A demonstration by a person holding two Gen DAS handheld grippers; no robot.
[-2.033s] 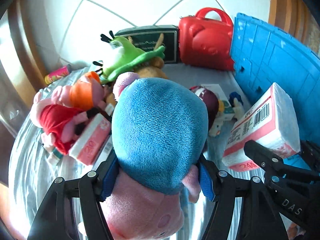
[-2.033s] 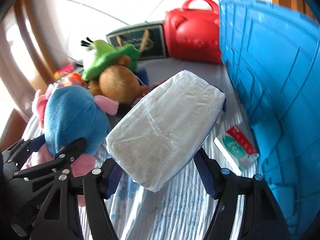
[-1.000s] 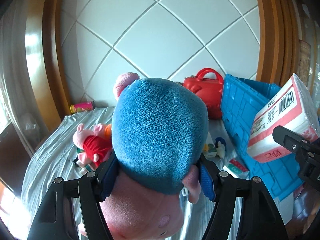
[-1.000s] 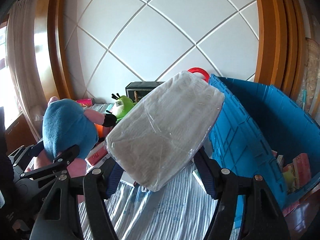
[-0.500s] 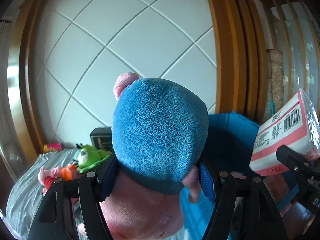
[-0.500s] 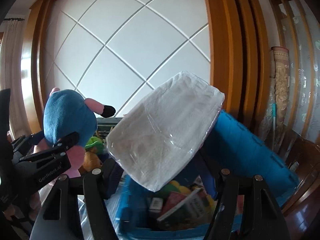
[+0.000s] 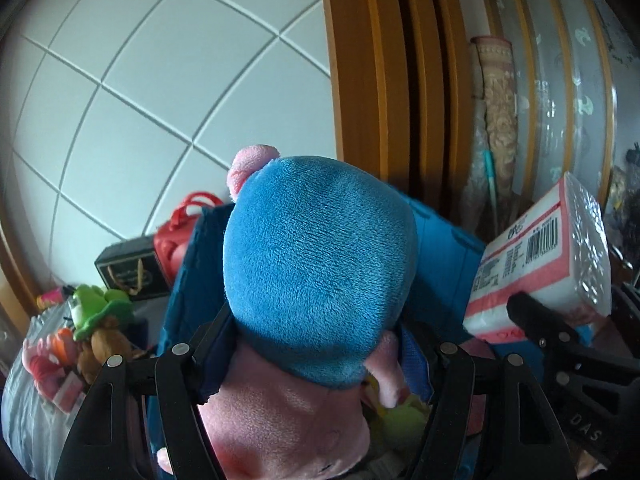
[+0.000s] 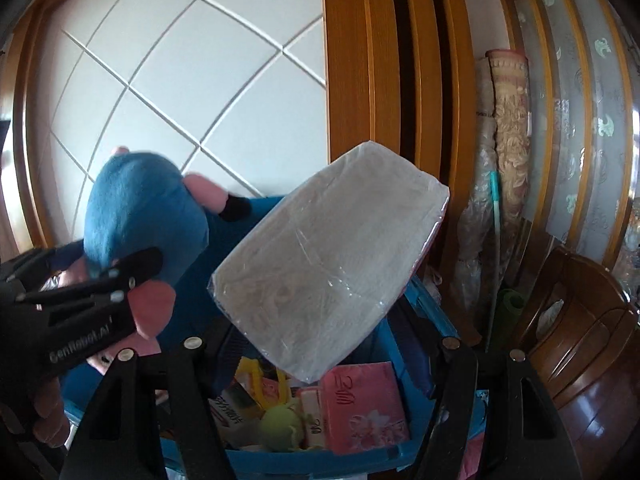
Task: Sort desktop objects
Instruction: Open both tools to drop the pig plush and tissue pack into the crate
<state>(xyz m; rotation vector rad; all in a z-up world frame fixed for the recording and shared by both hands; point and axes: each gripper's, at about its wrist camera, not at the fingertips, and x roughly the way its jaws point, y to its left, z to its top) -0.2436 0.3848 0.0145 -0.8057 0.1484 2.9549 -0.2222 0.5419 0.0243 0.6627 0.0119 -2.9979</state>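
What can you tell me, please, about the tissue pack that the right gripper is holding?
The tissue pack is a soft rectangular block of white tissues in glossy clear film, with pink-and-white printed sides and a barcode. The right gripper has its jaws shut on its lower end, so it juts up tilted, above the open blue bin, touching nothing else.

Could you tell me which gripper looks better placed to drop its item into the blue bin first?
Right, probably. The right gripper holds the tissue pack directly above the open blue bin, with its contents visible below. The left gripper, holding the blue plush toy, sits nearer the bin's edge.
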